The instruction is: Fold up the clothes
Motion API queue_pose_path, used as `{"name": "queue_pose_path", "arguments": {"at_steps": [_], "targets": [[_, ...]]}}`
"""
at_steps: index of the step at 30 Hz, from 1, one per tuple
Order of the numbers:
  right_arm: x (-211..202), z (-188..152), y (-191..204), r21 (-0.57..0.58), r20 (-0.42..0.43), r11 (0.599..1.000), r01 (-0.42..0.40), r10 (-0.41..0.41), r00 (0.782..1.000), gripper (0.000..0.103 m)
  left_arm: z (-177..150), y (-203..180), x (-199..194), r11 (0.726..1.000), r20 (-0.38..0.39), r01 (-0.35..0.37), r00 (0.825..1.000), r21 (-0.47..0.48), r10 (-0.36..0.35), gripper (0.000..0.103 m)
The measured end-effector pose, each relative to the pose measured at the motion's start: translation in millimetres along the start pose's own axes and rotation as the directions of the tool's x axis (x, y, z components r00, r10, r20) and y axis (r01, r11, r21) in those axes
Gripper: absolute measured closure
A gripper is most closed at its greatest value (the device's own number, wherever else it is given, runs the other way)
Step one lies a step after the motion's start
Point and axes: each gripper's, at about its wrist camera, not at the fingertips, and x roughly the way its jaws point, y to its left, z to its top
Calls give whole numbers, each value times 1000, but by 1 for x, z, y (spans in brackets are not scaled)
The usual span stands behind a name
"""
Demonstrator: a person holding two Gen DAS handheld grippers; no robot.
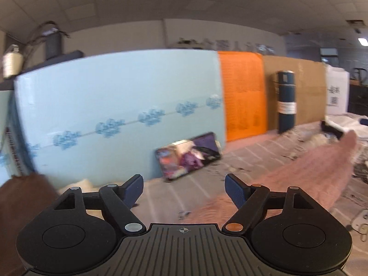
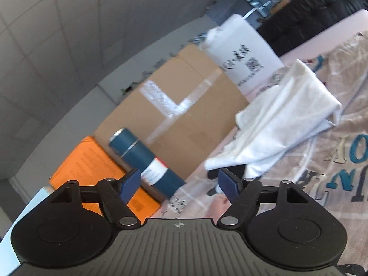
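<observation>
The folding looks barely started. The pink cloth [image 1: 317, 174] lies spread out long on the bench [image 1: 207, 191], to the right of the blue tube [image 1: 286, 101]. The white cloth [image 2: 283, 115] sits in a loose heap, also right of the blue tube [image 2: 147, 161]. Both need folding. The left gripper [image 1: 184, 191] is wide and holds nothing. The right gripper [image 2: 179, 185] is wide and empty too. Only the left view shows the pink cloth well, plus a phone [image 1: 188, 157] left of the tube. Only the right view shows the white heap.
</observation>
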Motion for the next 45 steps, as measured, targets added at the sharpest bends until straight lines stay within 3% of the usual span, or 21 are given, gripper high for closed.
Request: {"name": "queue_pose_path", "arguments": {"at_steps": [2,4,7,8,9,11,12,16,20,26,28,31,33,34,35,36,38,42,45], "targets": [[2,-2,8,-49,-52,996,-76,74,996,18,-2,-4,23,995,-95,98,991,-7,-98,22],[4,-6,16,-91,-110,985,-145,135,985,18,-9,-7,41,987,-190,155,969,-35,-159,22],[15,-18,25,-117,-212,979,-165,137,968,18,-18,-13,42,988,-190,154,969,-32,-157,24],[16,-20,26,-118,-229,977,-177,147,962,18,-19,-15,39,988,-179,151,972,-25,-153,30],[17,-22,27,-119,-247,975,-190,156,957,18,-20,-18,35,988,-170,151,974,-12,-151,53],[19,-26,30,-121,-281,969,-215,174,944,18,-23,-28,24,990,-150,125,982,64,-114,78],[20,-29,31,-122,-298,966,-227,182,937,18,-25,-34,16,987,-126,106,988,117,-91,84],[23,-37,36,-122,-366,953,-276,216,905,18,-32,-68,-21,951,6,25,1000,307,-28,86],[27,-46,42,-114,-435,937,-329,251,865,18,-46,-94,-50,919,61,37,996,392,-66,87],[30,-63,52,18,-572,896,-443,372,731,21,-65,-118,-75,873,90,43,991,485,-99,87],[29,-69,57,54,-595,888,-457,396,700,24,-69,-122,-80,860,110,24,990,509,-93,87],[27,-81,68,77,-621,886,-457,401,673,32,-74,-129,-87,836,126,16,987,549,-102,87],[25,-89,75,93,-638,885,-457,405,655,52,-76,-128,-91,837,140,11,985,547,-104,87],[24,-94,79,87,-646,887,-454,397,652,61,-76,-126,-93,840,147,8,984,543,-104,87],[21,-98,84,45,-649,894,-445,365,667,78,-76,-125,-96,843,154,5,982,538,-105,87],[17,-102,87,11,-647,898,-440,342,681,88,-76,-124,-98,846,162,3,981,534,-105,87],[3,-107,89,-23,-622,886,-463,350,700,95,-77,-122,-102,851,176,-2,979,525,-106,87],[-46,-103,89,-105,-529,861,-497,375,761,96,-78,-116,-111,862,200,-4,973,508,-113,87],[-87,-102,83,-162,-473,850,-501,378,796,96,-74,-102,-124,874,183,71,967,481,-179,86]]}}
